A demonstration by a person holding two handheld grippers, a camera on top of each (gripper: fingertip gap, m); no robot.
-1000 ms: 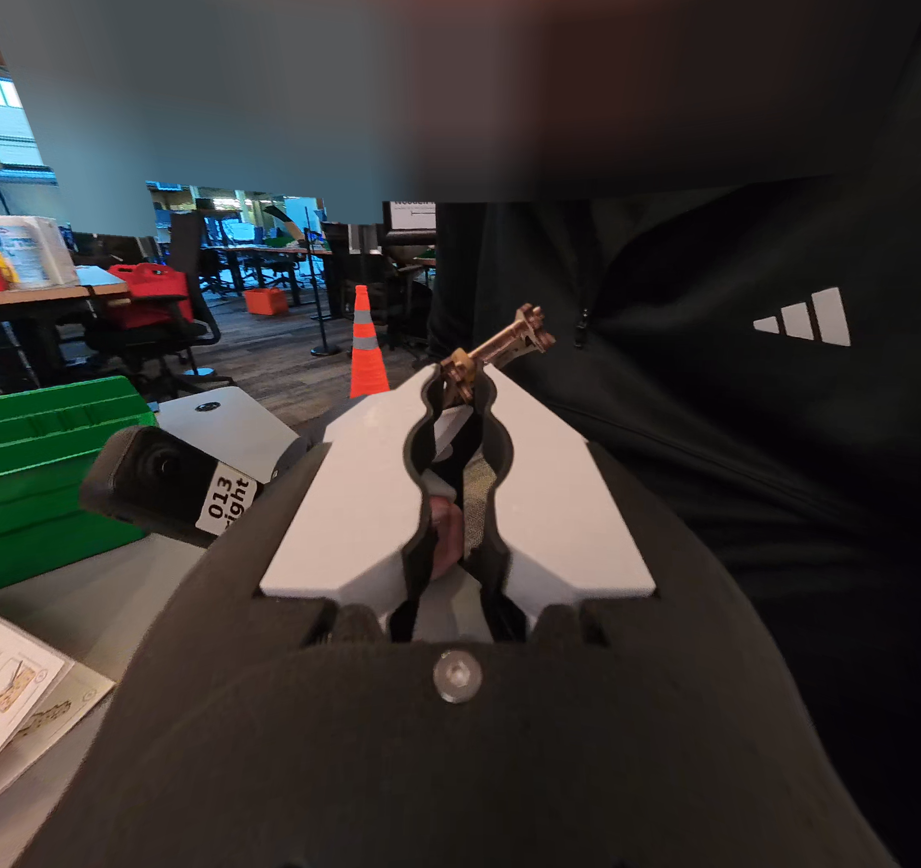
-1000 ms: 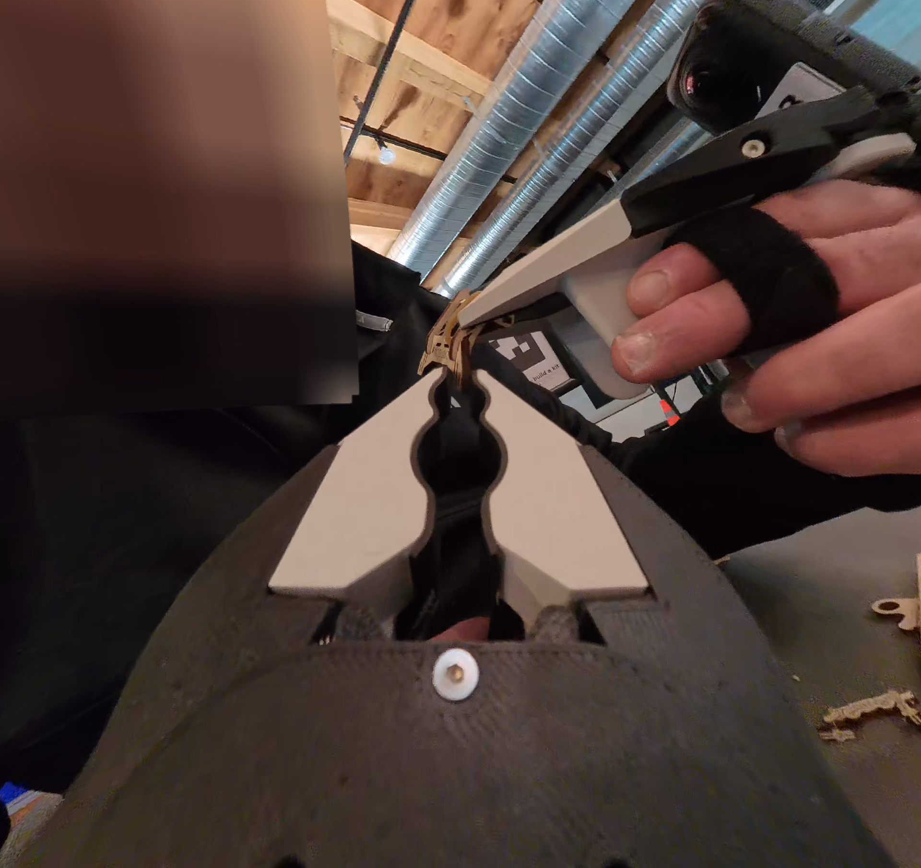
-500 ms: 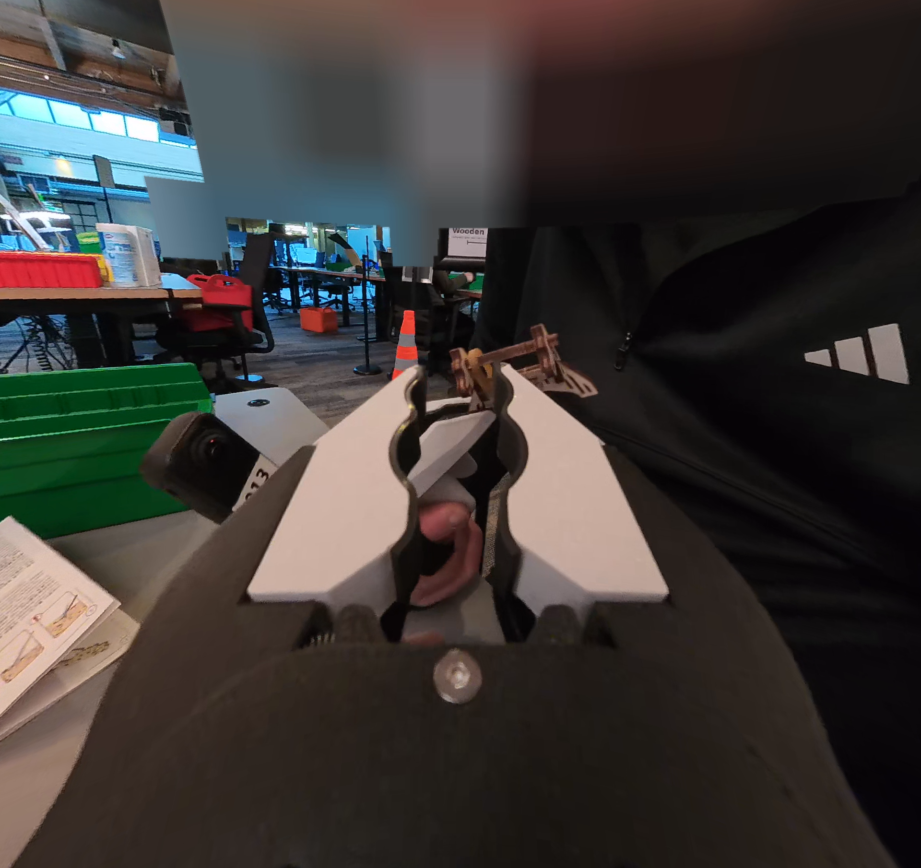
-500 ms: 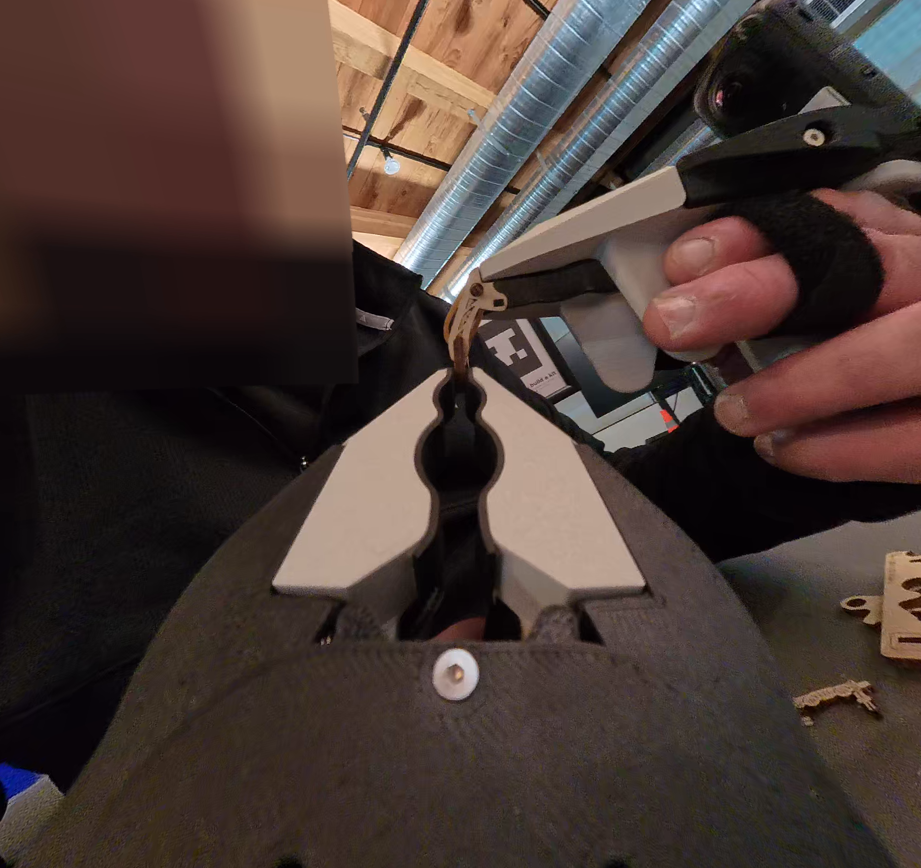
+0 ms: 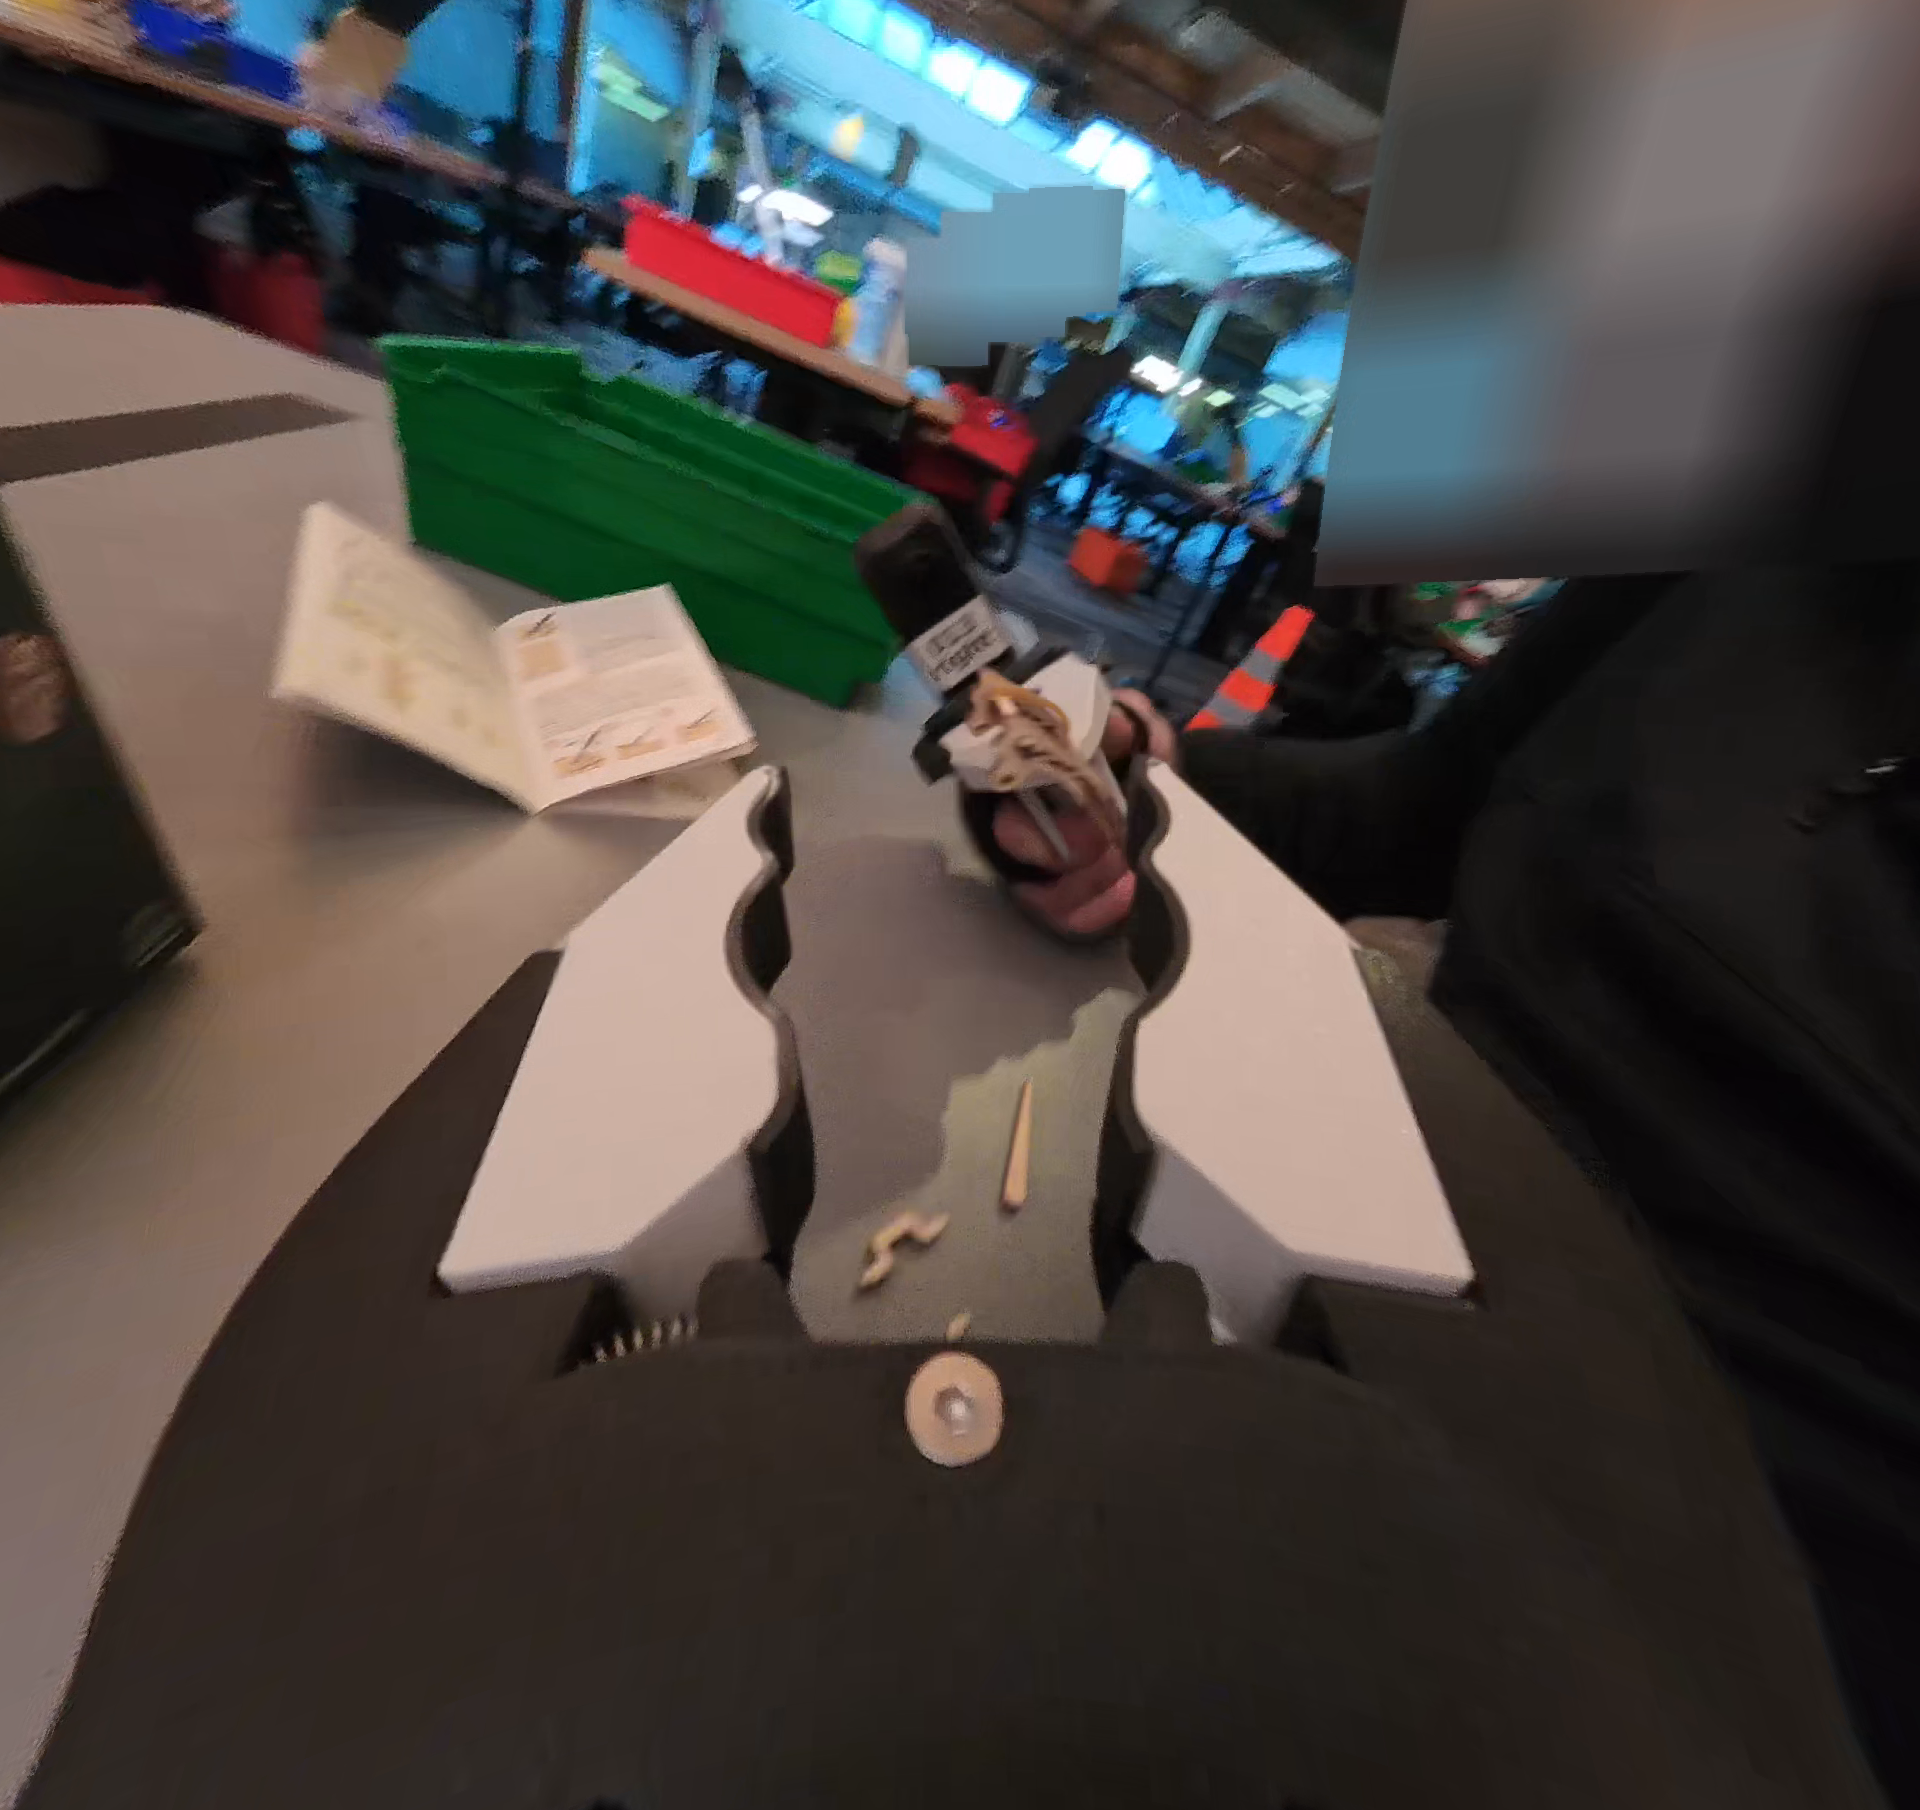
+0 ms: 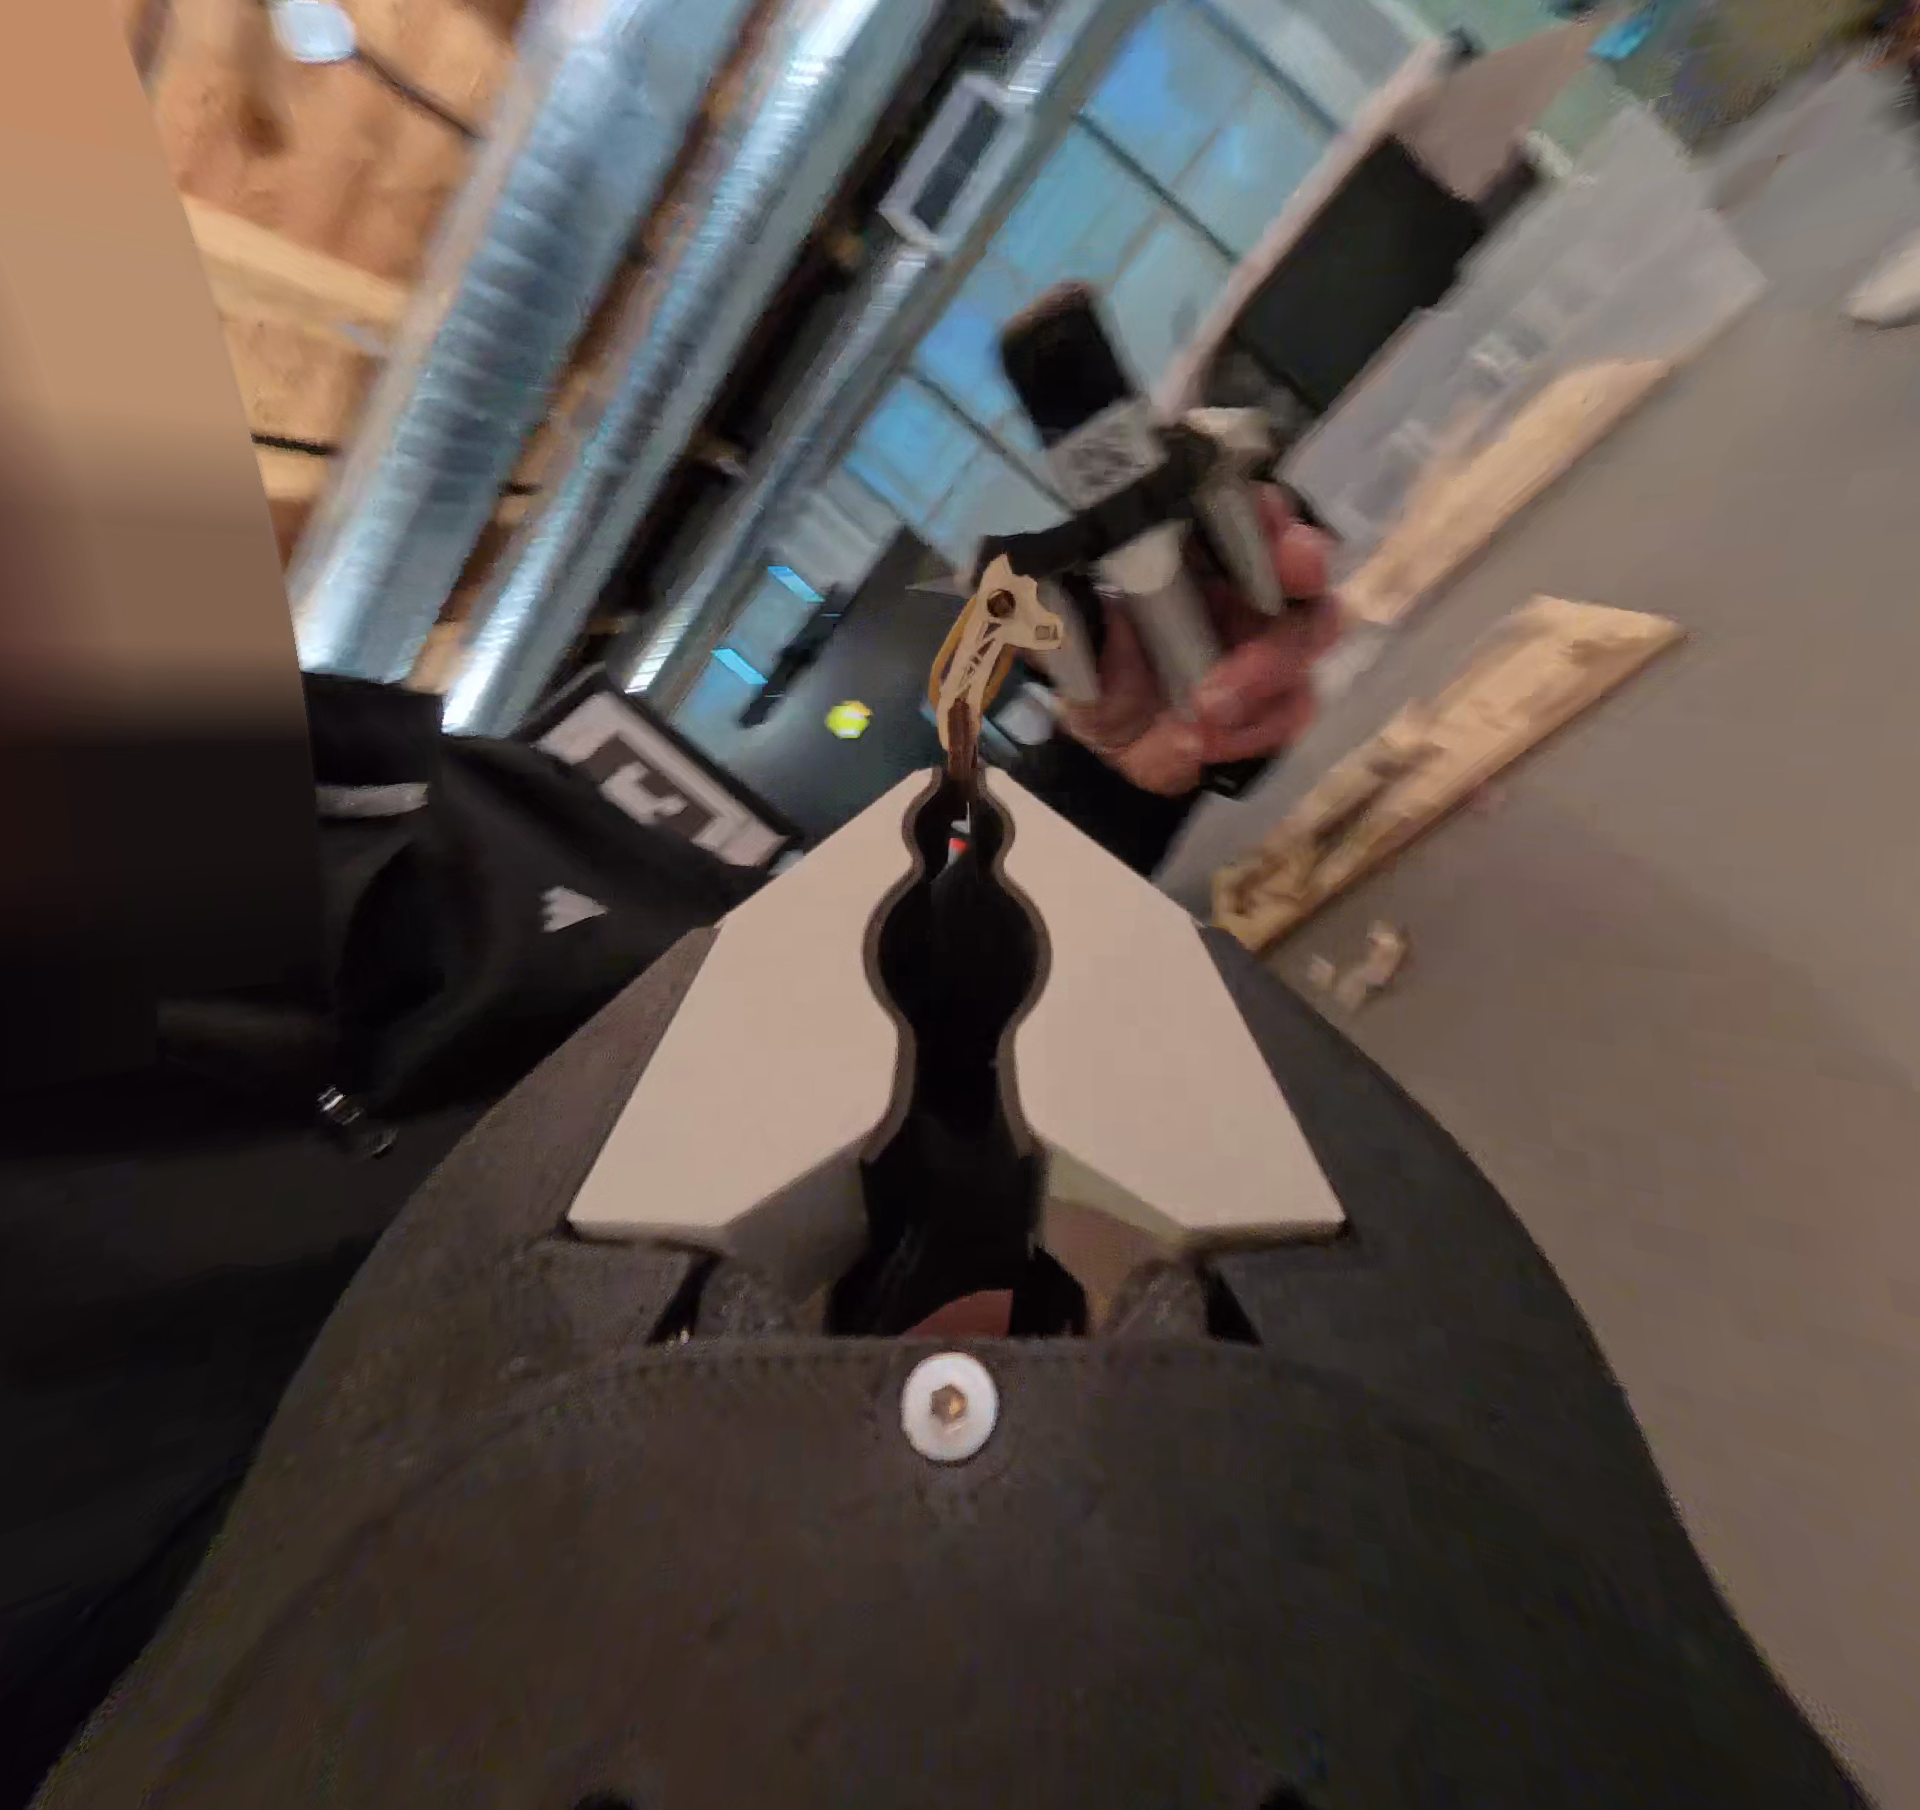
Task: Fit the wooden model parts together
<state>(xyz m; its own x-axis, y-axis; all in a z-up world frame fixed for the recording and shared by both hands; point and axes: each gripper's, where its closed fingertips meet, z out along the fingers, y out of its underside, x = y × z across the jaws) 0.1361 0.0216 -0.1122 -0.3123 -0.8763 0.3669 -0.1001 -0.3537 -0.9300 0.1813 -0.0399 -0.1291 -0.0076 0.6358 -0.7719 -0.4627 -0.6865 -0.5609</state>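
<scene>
The left gripper (image 5: 956,825) is released, its fingers wide apart above small wooden scraps (image 5: 899,1241) on the grey surface (image 5: 312,929). The right gripper (image 6: 961,794) is clenched on the stem of the pale wooden model part (image 6: 987,648), held in the air. Farther off lie an open instruction booklet (image 5: 520,659) and a green bin (image 5: 623,493).

Right gripper (image 6: 961,794) clamped on a wooden model (image 6: 987,654)

The pale, skull-like piece sticks up past the closed fingertips. Beyond it, a hand (image 6: 1216,659) holds the left gripper (image 6: 1132,524) over the grey table (image 6: 1662,1033), where wooden sheets (image 6: 1455,752) lie.
</scene>
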